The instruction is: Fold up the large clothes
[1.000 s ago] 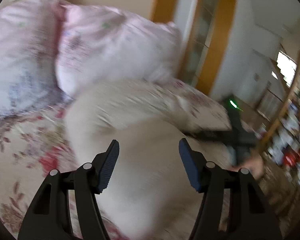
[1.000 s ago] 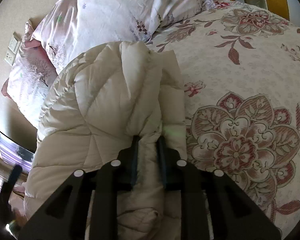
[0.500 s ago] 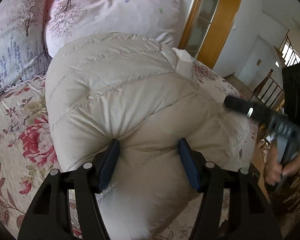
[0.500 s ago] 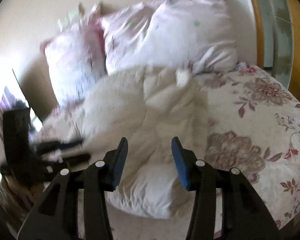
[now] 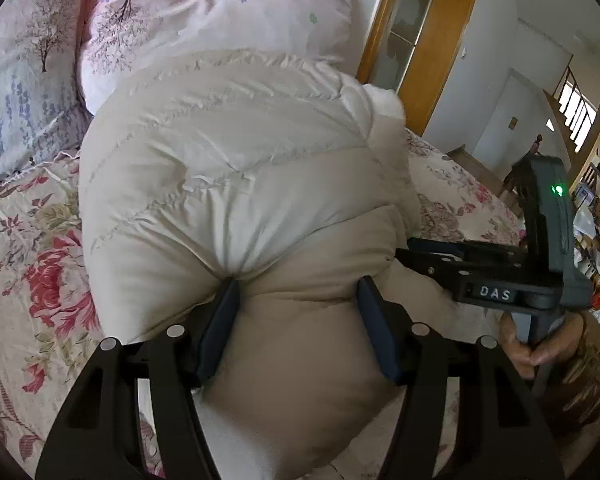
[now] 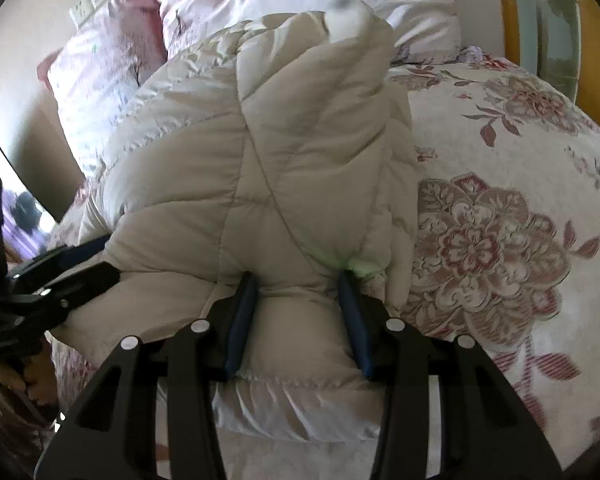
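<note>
A puffy cream down jacket point(image 5: 236, 168) lies folded into a thick bundle on the floral bed; it also fills the right wrist view point(image 6: 268, 184). My left gripper point(image 5: 298, 292) is open, its blue pads pressed into the near end of the bundle with padding bulging between them. My right gripper point(image 6: 298, 284) is also open, its pads straddling a fold at the jacket's near right edge. The right gripper shows in the left wrist view point(image 5: 480, 276) at the jacket's right side. The left gripper shows in the right wrist view point(image 6: 56, 280) at the jacket's left side.
Pink floral pillows point(image 5: 204, 16) lean behind the jacket at the head of the bed point(image 6: 500, 240). A wooden door frame point(image 5: 428, 48) stands right of the pillows. Shelves with clutter point(image 5: 596, 208) lie beyond the bed's right edge.
My right gripper, shut on the jacket a second ago, opened, swung back and now pushes into the bundle's near edge. My left gripper moved forward until its pads press into the jacket.
</note>
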### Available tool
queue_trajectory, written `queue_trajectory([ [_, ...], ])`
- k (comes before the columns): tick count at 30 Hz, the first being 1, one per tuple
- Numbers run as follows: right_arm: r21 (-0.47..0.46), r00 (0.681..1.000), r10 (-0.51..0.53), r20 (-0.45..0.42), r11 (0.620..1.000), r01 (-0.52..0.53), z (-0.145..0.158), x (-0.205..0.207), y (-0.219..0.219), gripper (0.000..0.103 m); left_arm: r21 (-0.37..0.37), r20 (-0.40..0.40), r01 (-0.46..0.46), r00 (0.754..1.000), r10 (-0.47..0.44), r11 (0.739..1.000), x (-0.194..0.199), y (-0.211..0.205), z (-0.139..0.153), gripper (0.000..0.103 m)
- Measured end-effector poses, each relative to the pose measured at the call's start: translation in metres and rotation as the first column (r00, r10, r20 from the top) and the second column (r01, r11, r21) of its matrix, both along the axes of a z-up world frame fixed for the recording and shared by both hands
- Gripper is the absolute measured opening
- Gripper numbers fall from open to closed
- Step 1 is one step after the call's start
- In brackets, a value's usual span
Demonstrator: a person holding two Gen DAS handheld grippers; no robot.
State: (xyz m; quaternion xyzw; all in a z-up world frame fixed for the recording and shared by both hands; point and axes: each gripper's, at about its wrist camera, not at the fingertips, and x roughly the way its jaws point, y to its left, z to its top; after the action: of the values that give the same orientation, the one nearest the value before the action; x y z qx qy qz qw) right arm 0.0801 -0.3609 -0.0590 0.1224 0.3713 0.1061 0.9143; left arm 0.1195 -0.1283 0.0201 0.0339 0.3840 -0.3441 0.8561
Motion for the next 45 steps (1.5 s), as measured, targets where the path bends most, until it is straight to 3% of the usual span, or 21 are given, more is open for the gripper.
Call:
queue_trajectory([
  [2,0.008,1.000,0.020,-0.006,1.000,-0.020,0.018,0.000,-0.005,0.049,-0.072,-0.008,0.007,1.000,-0.007,0.997,0.000,0.015,0.015,0.062],
  [5,0.084,0.994,-0.022,0.102,0.996,0.014,0.056,-0.001,-0.026,0.077,-0.152,0.060,-0.056,0.996,0.066,0.987,0.006,0.046,0.041,0.067],
  [8,0.198,0.987,-0.109,0.120,0.977,0.084,0.081,0.027,-0.052,0.079,-0.178,0.065,-0.184,0.978,0.198,0.967,0.028,0.070,0.053,0.069],
  [11,0.278,0.987,-0.152,0.053,0.952,0.131,0.082,0.070,-0.064,0.072,-0.175,0.017,-0.315,0.946,0.323,0.933,0.058,0.087,0.047,0.070],
  [13,0.294,0.989,-0.148,0.018,0.946,0.136,0.076,0.094,-0.059,0.053,-0.173,-0.031,-0.364,0.931,0.365,0.915,0.072,0.093,0.039,0.070],
  [14,0.293,0.990,-0.139,0.011,0.947,0.130,0.073,0.101,-0.058,0.031,-0.181,-0.064,-0.380,0.925,0.374,0.907,0.078,0.096,0.034,0.070],
  [15,0.275,0.989,-0.147,-0.002,0.951,0.142,0.069,0.110,-0.056,0.019,-0.194,-0.111,-0.394,0.919,0.379,0.899,0.085,0.100,0.027,0.070],
  [17,0.262,0.983,-0.183,-0.021,0.948,0.182,0.059,0.117,-0.055,0.015,-0.219,-0.178,-0.403,0.912,0.370,0.889,0.095,0.105,0.018,0.069],
  [20,0.244,0.972,-0.226,-0.067,0.941,0.236,0.040,0.124,-0.060,0.013,-0.246,-0.230,-0.405,0.907,0.353,0.881,0.104,0.109,0.008,0.070],
  [28,0.116,0.955,-0.281,-0.096,0.949,0.292,0.017,0.135,-0.049,0.015,-0.288,-0.253,-0.364,0.921,0.296,0.886,0.113,0.097,0.000,0.070],
  [31,0.114,0.955,-0.281,-0.099,0.950,0.291,0.023,0.134,-0.052,0.024,-0.300,-0.255,-0.355,0.924,0.284,0.886,0.114,0.096,-0.002,0.070],
  [33,0.160,0.947,-0.319,-0.046,0.933,0.323,0.038,0.118,-0.061,0.035,-0.309,-0.251,-0.348,0.927,0.277,0.885,0.112,0.097,-0.002,0.070],
  [35,0.213,0.942,-0.333,0.042,0.924,0.317,0.056,0.098,-0.066,0.036,-0.322,-0.244,-0.338,0.932,0.268,0.884,0.111,0.098,-0.001,0.070],
  [39,0.214,0.960,-0.259,0.107,0.949,0.232,0.071,0.088,-0.052,0.036,-0.337,-0.233,-0.326,0.938,0.257,0.883,0.110,0.096,0.001,0.070],
  [42,0.196,0.980,-0.188,0.062,0.965,0.172,0.062,0.102,-0.040,0.036,-0.360,-0.234,-0.327,0.938,0.254,0.874,0.108,0.099,0.001,0.070],
  [45,0.184,0.986,-0.153,-0.068,0.969,0.163,0.033,0.131,-0.033,0.036,-0.371,-0.255,-0.338,0.933,0.255,0.865,0.109,0.104,-0.001,0.070],
])
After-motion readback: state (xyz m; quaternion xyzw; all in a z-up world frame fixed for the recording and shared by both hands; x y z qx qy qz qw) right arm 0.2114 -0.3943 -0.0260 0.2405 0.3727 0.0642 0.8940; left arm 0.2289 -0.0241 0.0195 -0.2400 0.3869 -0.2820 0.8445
